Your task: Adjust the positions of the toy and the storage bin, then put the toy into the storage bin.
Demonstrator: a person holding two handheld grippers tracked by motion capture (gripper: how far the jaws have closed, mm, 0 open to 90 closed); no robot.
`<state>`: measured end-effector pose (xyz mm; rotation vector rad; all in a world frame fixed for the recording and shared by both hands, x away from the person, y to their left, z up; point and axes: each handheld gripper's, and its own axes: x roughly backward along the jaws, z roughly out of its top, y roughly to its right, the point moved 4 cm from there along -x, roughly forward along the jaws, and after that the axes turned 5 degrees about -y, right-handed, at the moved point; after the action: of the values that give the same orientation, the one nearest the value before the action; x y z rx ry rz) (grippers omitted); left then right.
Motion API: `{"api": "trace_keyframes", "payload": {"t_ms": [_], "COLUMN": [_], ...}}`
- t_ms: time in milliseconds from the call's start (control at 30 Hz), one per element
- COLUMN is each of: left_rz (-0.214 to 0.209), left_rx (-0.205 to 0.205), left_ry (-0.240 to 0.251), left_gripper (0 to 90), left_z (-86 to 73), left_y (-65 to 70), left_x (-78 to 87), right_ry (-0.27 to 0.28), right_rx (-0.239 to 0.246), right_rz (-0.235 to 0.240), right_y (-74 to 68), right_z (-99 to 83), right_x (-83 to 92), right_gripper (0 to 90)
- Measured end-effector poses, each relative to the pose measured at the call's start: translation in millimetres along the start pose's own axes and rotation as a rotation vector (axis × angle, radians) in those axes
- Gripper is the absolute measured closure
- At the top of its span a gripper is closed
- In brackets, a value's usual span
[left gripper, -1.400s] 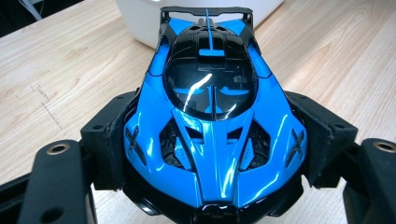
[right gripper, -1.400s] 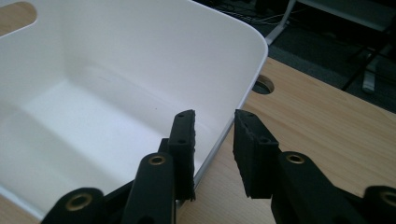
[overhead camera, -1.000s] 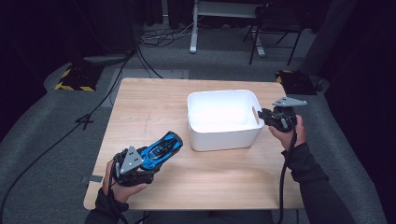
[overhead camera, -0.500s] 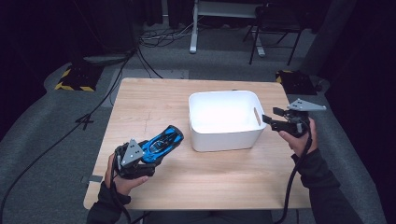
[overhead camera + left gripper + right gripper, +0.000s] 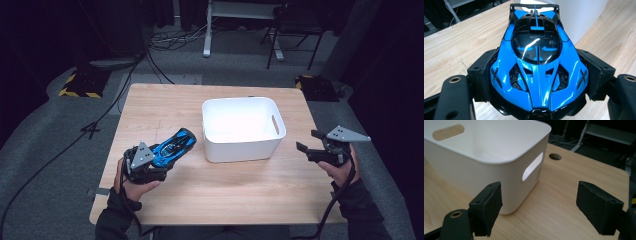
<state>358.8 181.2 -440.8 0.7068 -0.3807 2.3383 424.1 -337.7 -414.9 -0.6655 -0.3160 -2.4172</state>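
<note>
A blue and black toy car [image 5: 173, 146] is held just above the wooden table [image 5: 165, 105], left of the bin. My left gripper [image 5: 159, 161] is shut on it. In the left gripper view both pads press the sides of the car [image 5: 537, 50], whose nose faces the camera. A white plastic bin [image 5: 242, 150] with handle slots stands empty at the table's middle. My right gripper [image 5: 308, 140] hovers to the right of the bin, apart from it. Its jaws have just been opening and nothing lies between them. In the right gripper view it [image 5: 542, 207] faces the bin's corner [image 5: 486, 170].
A round cable hole [image 5: 555, 156] sits in the tabletop beyond the bin. On the floor behind lie cables [image 5: 170, 42], yellow-and-black striped plates [image 5: 80, 85] and the legs of a desk and a chair [image 5: 292, 35]. Bare wood spreads in front of the bin.
My right gripper, which was shut at the bin's right wall, has opened and drawn away to the right and toward the front edge. My left gripper has carried the car slightly farther onto the table.
</note>
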Motion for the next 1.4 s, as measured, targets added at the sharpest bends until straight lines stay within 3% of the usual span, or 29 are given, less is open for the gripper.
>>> {"api": "trace_keyframes", "payload": {"t_ms": [300,433,467,567,800,1100,1400], "left_rz": [-0.001,-0.004,-0.005,-0.005,0.006,0.003,0.013], "left_rx": [0.002,0.005,0.01,0.02,0.022,0.036,0.042], "left_ry": [0.012,0.026,0.031,0.042,0.07,0.114,0.139], "left_gripper": [24.7,24.7,24.7,24.7,24.7,24.7,24.7], "left_z": [4.2,6.3,6.7,8.1,14.2,24.0,37.1], "left_y": [-1.3,-1.7,-2.1,-4.4,-6.7,-10.1,-20.2], "left_x": [0.6,1.1,1.4,2.6,7.2,17.7,17.6], "right_ry": [-0.199,-0.254,-0.253,-0.274,-0.252,-0.253,-0.255], "right_rx": [0.002,-0.009,-0.033,-0.018,-0.035,-0.035,-0.038], "right_rz": [0.032,0.05,0.062,0.065,0.041,0.042,0.04], "right_y": [-6.9,-7.2,-8.1,-8.4,-9.3,-9.3,-10.1], "right_z": [-72.2,-90.4,-93.2,-98.2,-100.4,-100.9,-101.2], "right_x": [-35.6,-47.6,-50.2,-55.0,-54.9,-54.3,-53.6], "right_gripper": [22.3,22.0,22.0,20.6,20.2,20.2,20.1]}}
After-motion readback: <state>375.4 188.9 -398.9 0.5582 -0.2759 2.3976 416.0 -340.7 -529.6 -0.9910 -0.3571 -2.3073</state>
